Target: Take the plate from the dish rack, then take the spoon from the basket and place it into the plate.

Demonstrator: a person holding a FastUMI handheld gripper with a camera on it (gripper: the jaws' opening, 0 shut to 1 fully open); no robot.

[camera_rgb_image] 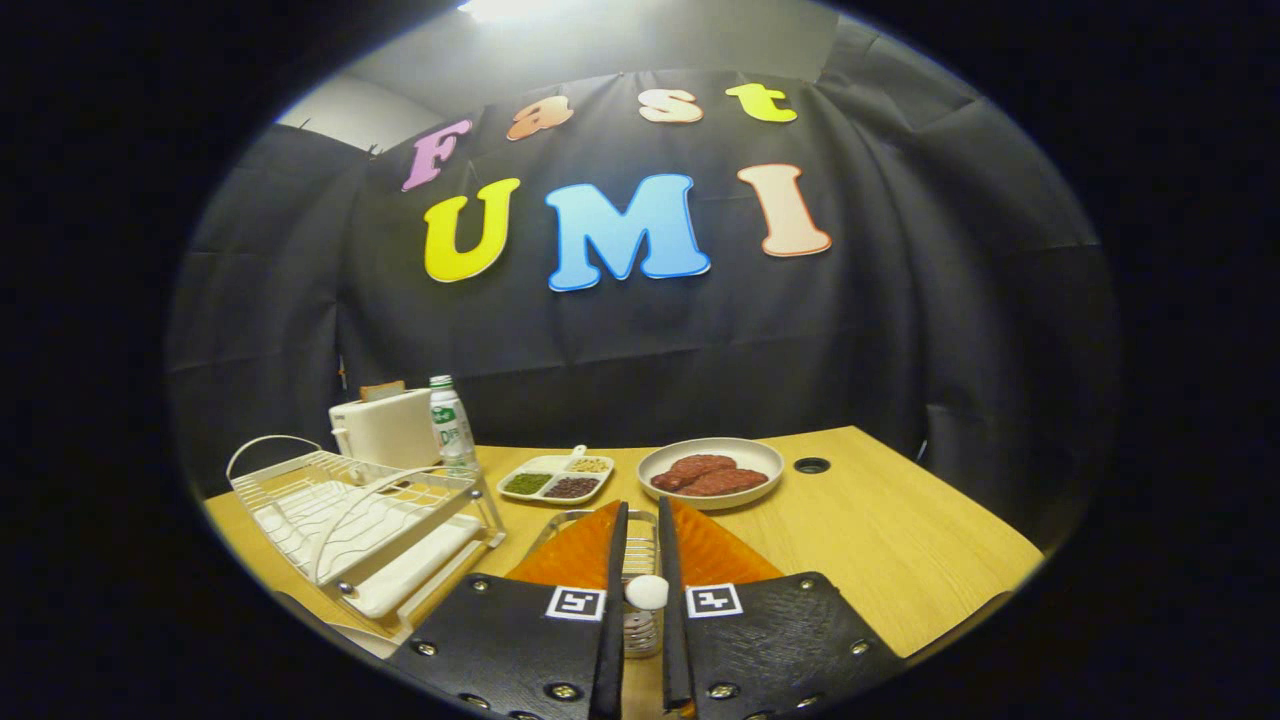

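Observation:
My gripper (641, 508) points across the wooden table (880, 540), its fingers nearly parallel with a narrow gap. In that gap sits the round white end of the spoon (646, 591), and both fingers press on its sides. Under the spoon, still between the fingers, are the metal wires of the basket (640, 632), whose rim shows just ahead of the fingertips. An orange plate (725, 555) lies flat on the table beneath the fingers and spreads out on both sides of them. The white wire dish rack (350, 510) stands to the left with nothing in it.
Beyond the fingers stand a divided tray of grains (556, 479) and a pale plate of meat patties (711, 472). A white toaster (385, 428) and a bottle (449, 424) sit behind the rack. A round hole (811, 465) is in the tabletop at the far right.

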